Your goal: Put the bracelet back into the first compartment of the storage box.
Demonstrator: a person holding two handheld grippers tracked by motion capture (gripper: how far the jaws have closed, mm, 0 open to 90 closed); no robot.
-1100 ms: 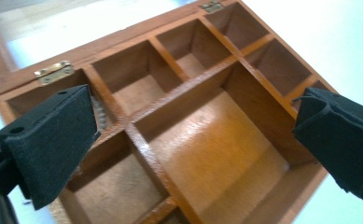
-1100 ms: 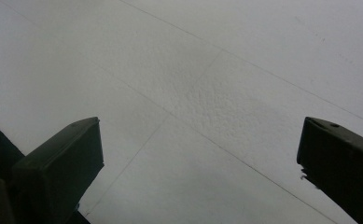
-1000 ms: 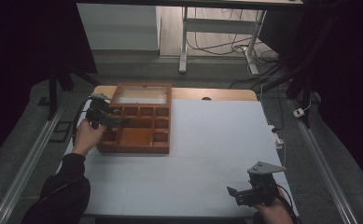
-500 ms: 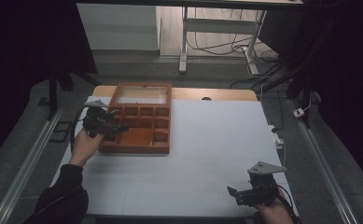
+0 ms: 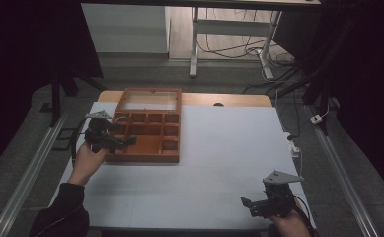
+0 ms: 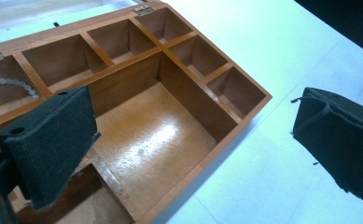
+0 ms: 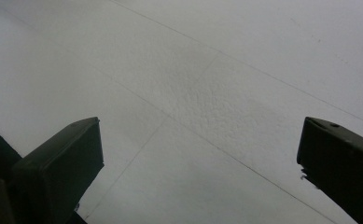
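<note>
Since a second ago the left gripper [image 5: 125, 142] has drawn back toward the near left corner of the wooden box [image 5: 147, 126] and now hangs over its large near compartment, while the right gripper [image 5: 251, 205] has kept its place at the near right of the white table [image 5: 219, 148]. Both tools are released: in the left gripper view the jaws stand wide, one over the box, the other over the bare table beyond its edge, with nothing between them; in the right gripper view they spread over plain tabletop. A pale beaded string [image 6: 9, 84] lies in a far small compartment, cut off at the edge of the left gripper view. The box's lid [image 5: 151, 100] stands open at the far side. From above, what the small compartments hold is too dark and small to tell
</note>
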